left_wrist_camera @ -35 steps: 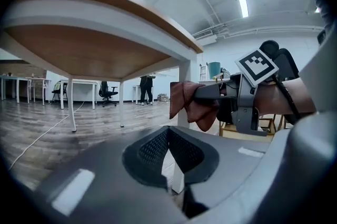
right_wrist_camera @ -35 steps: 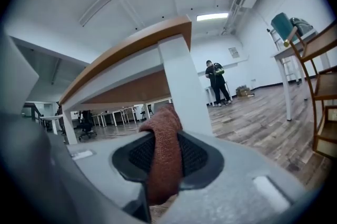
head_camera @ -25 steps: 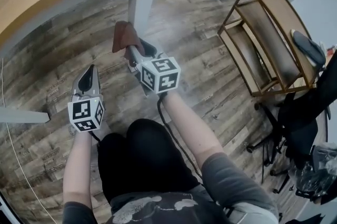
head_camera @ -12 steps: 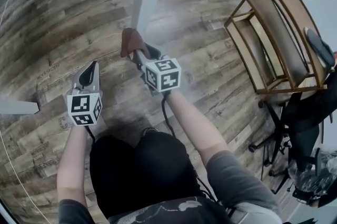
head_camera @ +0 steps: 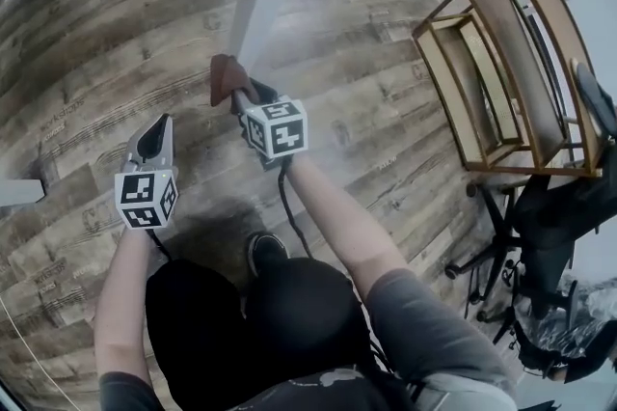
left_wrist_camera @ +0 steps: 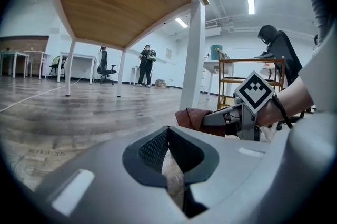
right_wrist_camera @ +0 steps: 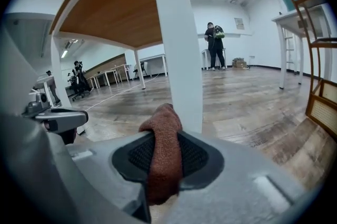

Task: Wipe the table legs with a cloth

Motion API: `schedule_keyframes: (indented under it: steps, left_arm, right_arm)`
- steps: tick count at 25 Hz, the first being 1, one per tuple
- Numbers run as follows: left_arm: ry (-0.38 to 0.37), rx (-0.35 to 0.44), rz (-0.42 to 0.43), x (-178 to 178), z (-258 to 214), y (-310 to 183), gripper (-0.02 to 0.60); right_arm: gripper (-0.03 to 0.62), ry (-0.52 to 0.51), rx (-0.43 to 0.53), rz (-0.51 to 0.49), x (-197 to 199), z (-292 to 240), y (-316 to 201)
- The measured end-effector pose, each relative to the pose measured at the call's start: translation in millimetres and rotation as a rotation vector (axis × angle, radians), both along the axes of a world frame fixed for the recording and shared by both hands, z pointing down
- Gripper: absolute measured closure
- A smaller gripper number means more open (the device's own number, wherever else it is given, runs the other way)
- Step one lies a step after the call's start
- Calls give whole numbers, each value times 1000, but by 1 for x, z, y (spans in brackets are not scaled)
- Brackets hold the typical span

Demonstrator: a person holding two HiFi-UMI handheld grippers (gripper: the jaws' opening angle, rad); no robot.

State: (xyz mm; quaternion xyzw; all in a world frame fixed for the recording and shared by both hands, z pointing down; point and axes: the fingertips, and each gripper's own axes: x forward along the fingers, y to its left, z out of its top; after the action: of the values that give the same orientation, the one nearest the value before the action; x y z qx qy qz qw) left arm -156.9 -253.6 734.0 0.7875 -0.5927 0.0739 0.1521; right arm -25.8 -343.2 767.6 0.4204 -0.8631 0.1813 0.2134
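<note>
- The brown cloth (right_wrist_camera: 164,144) is gripped between the jaws of the right gripper (right_wrist_camera: 166,159), just before the lower part of the white table leg (right_wrist_camera: 176,44); whether they touch cannot be told.
- The left gripper (left_wrist_camera: 171,157) is seen closed on nothing, off to the side.
- The cloth is best pressed flat and drawn along each face of the leg.
</note>
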Motion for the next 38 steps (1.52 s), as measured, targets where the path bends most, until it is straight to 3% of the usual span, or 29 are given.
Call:
schedule_keyframes:
  steps: [12, 17, 20, 28, 31, 34, 38]
  left_arm:
    - [-12, -69, -9, -12, 45, -10, 562]
    - [-22, -66, -3, -11, 45, -12, 563]
    - [-23, -46, 8, -4, 34, -16, 563]
    - [18, 86, 68, 33, -54, -44, 563]
    - [58, 156, 158, 56, -116, -51, 562]
    - [44, 275, 230, 82, -193, -58, 563]
    - [18, 381, 209, 89, -268, -67, 563]
  right_arm:
    - [507, 65, -158, 8, 3, 94, 9]
    - [507, 57, -165, 3, 8, 98, 19]
    - [507, 54, -121, -22, 10, 81, 25]
    - [507, -36, 135, -9, 28, -50, 35]
    - [507, -88, 259, -24, 32, -124, 37]
    - [507, -137, 400, -27, 41, -207, 33]
    - [507, -213, 548, 8, 51, -301, 28]
